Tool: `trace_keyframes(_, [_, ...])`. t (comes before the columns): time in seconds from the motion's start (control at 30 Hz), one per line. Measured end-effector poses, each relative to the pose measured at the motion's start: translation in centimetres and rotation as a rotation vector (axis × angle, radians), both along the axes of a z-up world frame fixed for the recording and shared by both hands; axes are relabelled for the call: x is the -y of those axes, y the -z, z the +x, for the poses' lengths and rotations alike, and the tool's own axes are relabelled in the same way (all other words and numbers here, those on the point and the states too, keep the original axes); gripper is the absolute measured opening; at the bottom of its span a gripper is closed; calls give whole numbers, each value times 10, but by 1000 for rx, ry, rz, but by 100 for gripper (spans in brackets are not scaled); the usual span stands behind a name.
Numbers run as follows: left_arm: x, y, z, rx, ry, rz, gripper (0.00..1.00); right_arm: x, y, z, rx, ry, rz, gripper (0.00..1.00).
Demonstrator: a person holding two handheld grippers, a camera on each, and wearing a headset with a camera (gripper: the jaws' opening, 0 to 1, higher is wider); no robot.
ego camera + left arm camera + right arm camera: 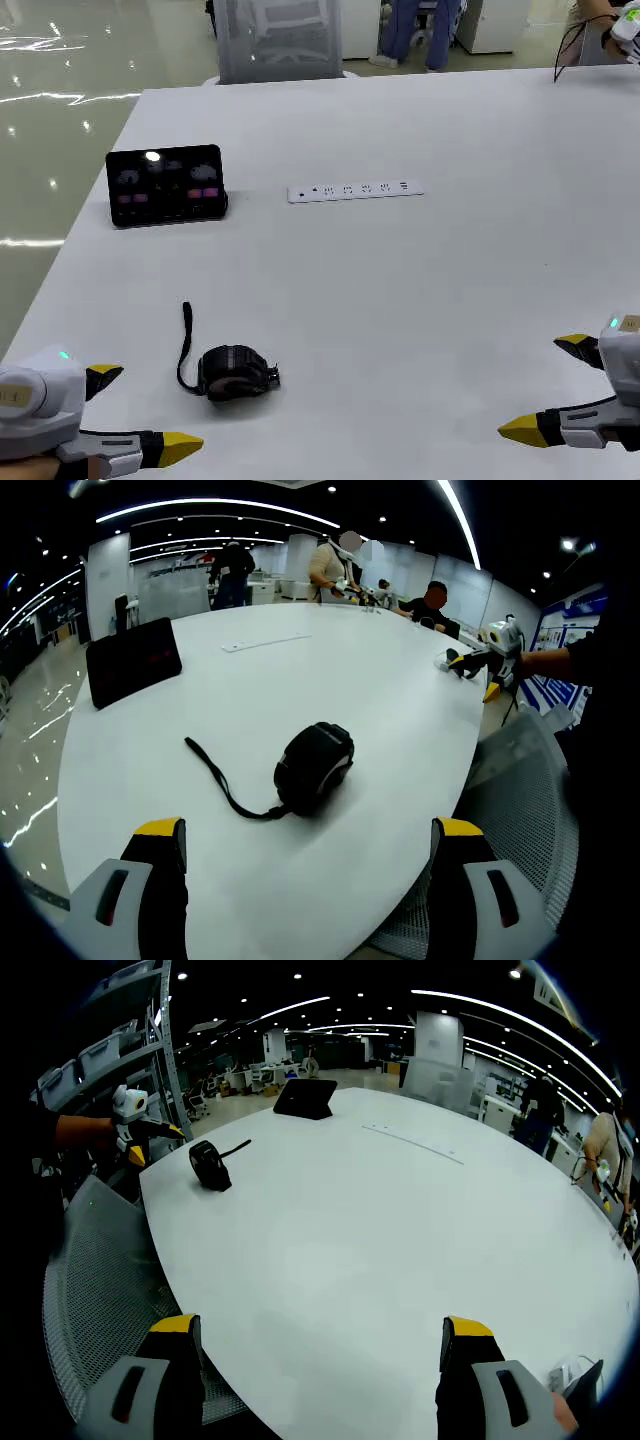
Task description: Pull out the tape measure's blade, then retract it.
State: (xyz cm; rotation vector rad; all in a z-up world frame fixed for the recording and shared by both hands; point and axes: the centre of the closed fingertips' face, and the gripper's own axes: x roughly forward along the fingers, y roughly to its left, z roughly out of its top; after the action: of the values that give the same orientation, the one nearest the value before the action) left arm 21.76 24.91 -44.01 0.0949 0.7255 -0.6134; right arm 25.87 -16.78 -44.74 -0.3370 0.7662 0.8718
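1. While both claws hang released over the near edge of the white desk [420, 280], the head view puts the left gripper [145, 408] at the near left corner and the right gripper [545, 387] at the near right. Each has its yellow-tipped jaws spread and grasps nothing. The round black tape measure [238, 373] lies untouched just beside the left gripper, its black wrist strap [186, 340] trailing toward the far edge. A black rectangular tablet [167, 186] stands toward the far left, and a flat white power strip [355, 190] lies farther back, mid-desk.
2. Seen in the left gripper view, the tape measure sits ahead of the spread jaws, between them and apart from both. A grey mesh chair back [520, 810] borders the desk edge at right.
3. Seen in the right gripper view, the jaws stand wide apart over bare desk. The tape measure lies well apart, at the desk's left edge beside the left gripper.
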Motion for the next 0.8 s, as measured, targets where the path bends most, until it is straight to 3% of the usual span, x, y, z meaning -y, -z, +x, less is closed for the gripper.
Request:
trace_keyframes(0.07, [-1, 1, 0, -5, 7, 8, 99, 2, 1, 2, 1, 6, -4, 99])
trace_keyframes(0.2, [-2, -4, 6, 21, 2, 0, 99, 0, 2, 1, -12, 14, 10, 99])
trace_keyframes(0.47, [-5, -3, 6, 13, -15, 1, 99, 3, 4, 2, -6, 8, 7, 99])
trace_keyframes(0.57, [-4, 0, 4, 13, 2, 20, 99, 4, 7, 5, -12, 17, 14, 99])
trace_keyframes(0.6, [-5, 2, 4, 7, 8, 27, 99, 1, 6, 7, 1, -1, 24, 99])
trace_keyframes(0.63, [-5, 2, 3, 6, 10, 28, 99, -2, 2, 15, 62, -11, 47, 99])
trace_keyframes(0.67, [-5, 2, 3, 6, 12, 29, 99, -3, 1, 15, 67, -13, 53, 99])
trace_keyframes(0.73, [-5, 4, 2, -2, 22, 36, 99, -4, 2, 11, 32, -22, 45, 99])
trace_keyframes(0.8, [-6, 5, 3, -4, 37, 45, 99, -8, 0, 15, 69, -62, 50, 99])
